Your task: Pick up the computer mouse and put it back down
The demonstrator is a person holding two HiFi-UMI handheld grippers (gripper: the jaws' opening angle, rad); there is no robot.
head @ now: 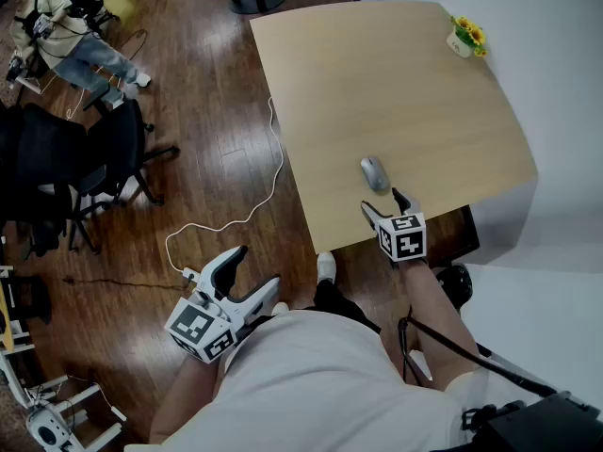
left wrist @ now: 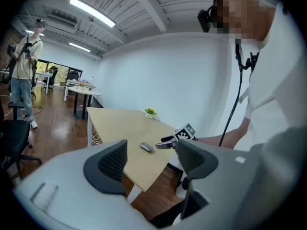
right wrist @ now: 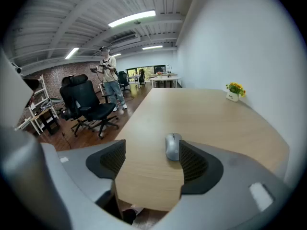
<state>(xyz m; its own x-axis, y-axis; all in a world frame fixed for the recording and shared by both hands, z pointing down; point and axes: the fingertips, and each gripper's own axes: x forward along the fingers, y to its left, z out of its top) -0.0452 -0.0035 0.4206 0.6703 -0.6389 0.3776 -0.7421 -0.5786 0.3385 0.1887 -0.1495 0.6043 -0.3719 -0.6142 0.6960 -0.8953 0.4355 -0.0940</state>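
A grey computer mouse (head: 374,172) lies on the light wooden table (head: 396,83) near its front edge. My right gripper (head: 388,204) hovers just short of the mouse, jaws open and empty. In the right gripper view the mouse (right wrist: 172,146) sits ahead between the jaws, close to the right one, with the right gripper (right wrist: 153,160) over the table's near edge. My left gripper (head: 247,274) hangs open over the floor, left of the table and well away from the mouse. From the left gripper (left wrist: 151,159) view the mouse (left wrist: 147,147) lies on the table beyond.
A small pot of yellow flowers (head: 465,38) stands at the table's far right corner. A white cable (head: 247,213) trails across the wooden floor. Black office chairs (head: 89,163) stand at the left, and a person (head: 71,36) sits at the far left.
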